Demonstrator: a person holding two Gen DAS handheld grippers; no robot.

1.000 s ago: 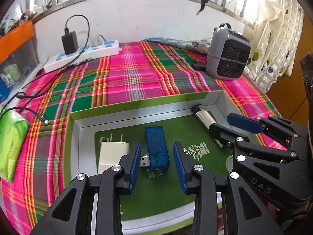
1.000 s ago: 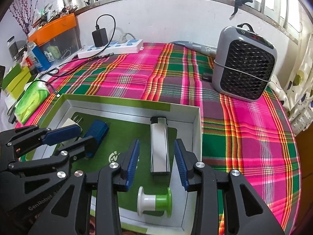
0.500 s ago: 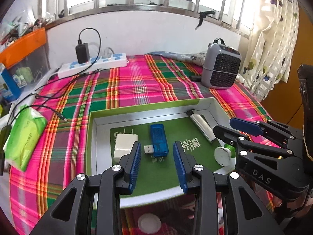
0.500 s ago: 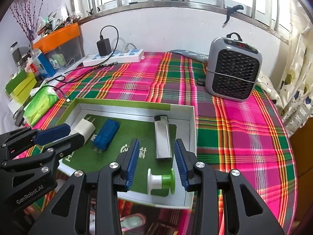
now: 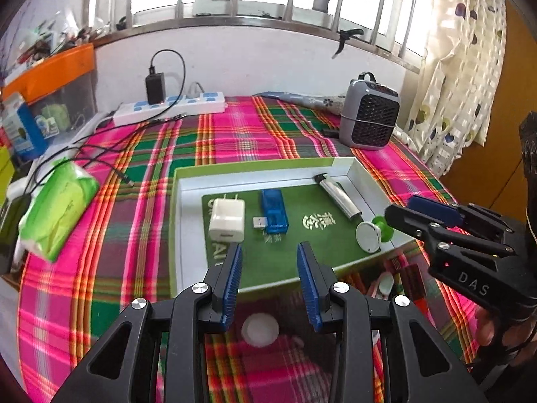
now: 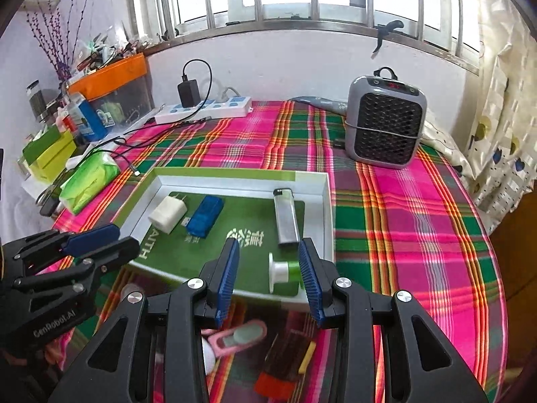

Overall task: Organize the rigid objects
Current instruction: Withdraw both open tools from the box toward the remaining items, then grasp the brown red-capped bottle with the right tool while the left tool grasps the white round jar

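A green box tray [image 5: 255, 164] with white inner walls lies on the plaid cloth. Inside it rest a white charger plug [image 5: 227, 220], a blue USB stick [image 5: 274, 213], a silver lighter [image 5: 339, 196] and a green-and-white spool [image 5: 372, 235]. My left gripper [image 5: 269, 252] hovers open and empty over the tray's near edge. My right gripper [image 6: 268, 247] is open and empty too, above the spool [image 6: 283, 272] at the tray's [image 6: 221, 172] near right corner. Each gripper shows in the other's view: right gripper [image 5: 399, 206], left gripper [image 6: 127, 237].
A grey heater [image 6: 384, 124] stands at the back right, a power strip [image 5: 171, 109] with a black adapter at the back. A green tissue pack [image 5: 57, 208] and cables lie left. Small items, including a white disc [image 5: 260, 329] and a pink case [image 6: 238, 334], lie under the grippers.
Both grippers have drawn back and up from the tray, still open. The small items in front of the tray have come into view. The tray's contents have not moved.
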